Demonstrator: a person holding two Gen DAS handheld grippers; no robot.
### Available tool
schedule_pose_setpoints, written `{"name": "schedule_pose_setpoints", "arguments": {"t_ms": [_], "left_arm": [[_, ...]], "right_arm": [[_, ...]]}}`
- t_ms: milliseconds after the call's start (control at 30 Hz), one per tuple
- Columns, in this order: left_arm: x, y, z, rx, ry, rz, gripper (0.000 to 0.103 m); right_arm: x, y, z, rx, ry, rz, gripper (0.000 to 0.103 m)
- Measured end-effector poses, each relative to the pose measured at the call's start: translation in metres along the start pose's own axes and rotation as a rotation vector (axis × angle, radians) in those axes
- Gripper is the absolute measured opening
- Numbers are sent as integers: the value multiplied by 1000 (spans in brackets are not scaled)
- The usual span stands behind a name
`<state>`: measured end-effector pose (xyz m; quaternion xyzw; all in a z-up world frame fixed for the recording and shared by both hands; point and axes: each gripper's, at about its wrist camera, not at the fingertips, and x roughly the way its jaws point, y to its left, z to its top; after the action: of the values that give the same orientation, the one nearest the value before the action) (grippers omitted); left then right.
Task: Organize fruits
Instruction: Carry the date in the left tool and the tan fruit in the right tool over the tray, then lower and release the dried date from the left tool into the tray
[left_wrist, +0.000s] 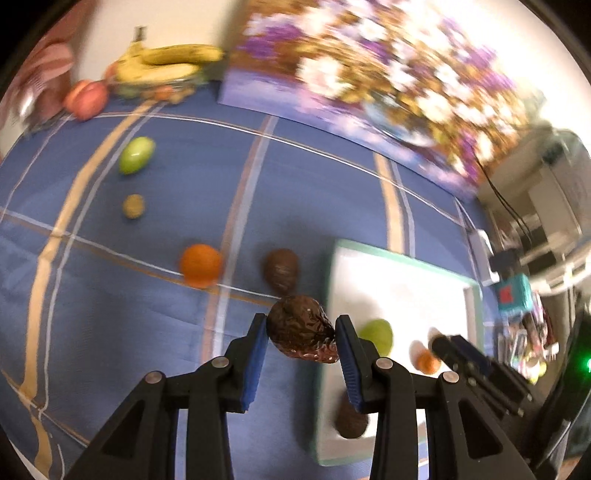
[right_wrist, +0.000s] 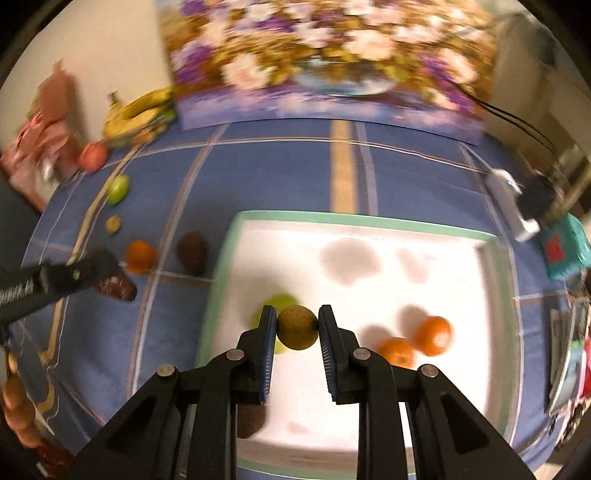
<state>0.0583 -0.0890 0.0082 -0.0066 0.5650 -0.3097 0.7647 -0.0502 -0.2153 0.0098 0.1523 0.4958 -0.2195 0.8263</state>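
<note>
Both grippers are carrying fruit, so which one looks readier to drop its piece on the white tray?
The right hand-held gripper: its kiwi already hangs over the tray. The left hand-held gripper holds its avocado over the blue cloth, just beside the tray's edge.

No legible text anywhere.

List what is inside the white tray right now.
In the white tray lie two oranges and a green fruit, partly hidden behind the kiwi the right gripper holds above. A dark fruit lies mostly covered by its fingers.
</note>
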Motion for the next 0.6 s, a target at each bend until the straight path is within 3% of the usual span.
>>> {"name": "schedule_pose_setpoints", "arguments": {"t_ms": [200,600], "left_arm": [[11,-34,-9,90,39,-7,40],[25,-49,-20,144,88,22,40]], "right_arm": [[-11,-31,-1,54,-13,-50,24],[-15,-44,-5,61,-2,-61,24]]}}
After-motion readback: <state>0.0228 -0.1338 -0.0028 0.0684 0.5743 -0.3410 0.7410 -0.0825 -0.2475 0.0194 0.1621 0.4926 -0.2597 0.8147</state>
